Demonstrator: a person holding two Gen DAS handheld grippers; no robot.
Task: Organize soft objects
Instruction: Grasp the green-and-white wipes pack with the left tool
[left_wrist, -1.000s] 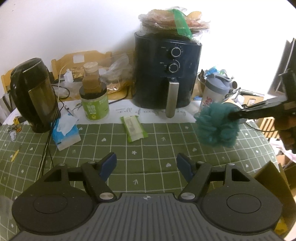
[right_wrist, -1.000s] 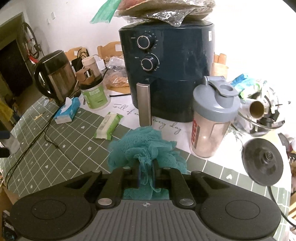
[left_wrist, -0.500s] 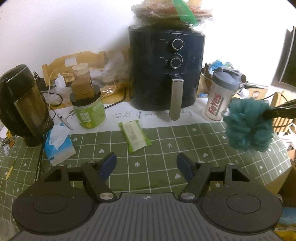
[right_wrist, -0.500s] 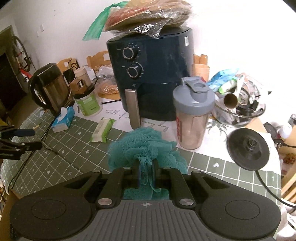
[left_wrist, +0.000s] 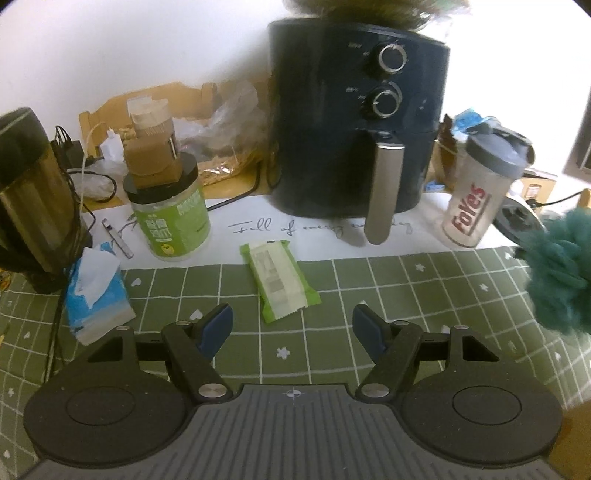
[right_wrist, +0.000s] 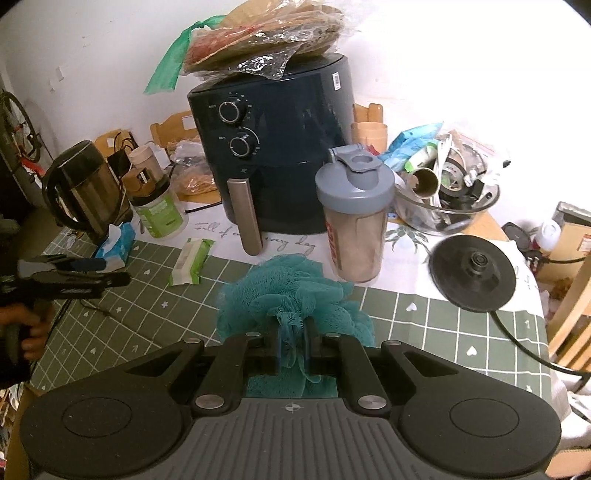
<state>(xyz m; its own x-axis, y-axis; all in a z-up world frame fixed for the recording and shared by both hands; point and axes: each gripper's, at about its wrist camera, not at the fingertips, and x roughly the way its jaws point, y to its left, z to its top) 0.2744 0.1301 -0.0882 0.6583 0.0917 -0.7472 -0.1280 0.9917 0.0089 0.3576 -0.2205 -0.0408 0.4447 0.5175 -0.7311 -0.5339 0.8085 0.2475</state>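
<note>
- Right gripper (right_wrist: 294, 341) was pinching the teal bath pouf (right_wrist: 291, 295), pads pressed together on its mesh, pouf hanging above the green-check desk (right_wrist: 443, 314), just in front of the shaker bottle (right_wrist: 352, 221); we'd judge the grip best kept firm, since the mesh is slippery & compresses to almost nothing
- Left gripper (left_wrist: 291, 328) was spread w/ nothing between the pads, pointing down at the green wipes pack (left_wrist: 279, 280) lying flat on the desk; likely next pick, so we'd centre the pads across its narrow width before closing; the blue tissue pack (left_wrist: 96, 295) lay off to its left
- Left wrist view showed the pouf only at the frame edge; right wrist view alone showed the pinch, plus the kettle base (right_wrist: 472, 269) & a glass bowl (right_wrist: 447, 206) of clutter; air fryer (right_wrist: 273, 162) was in both
</note>
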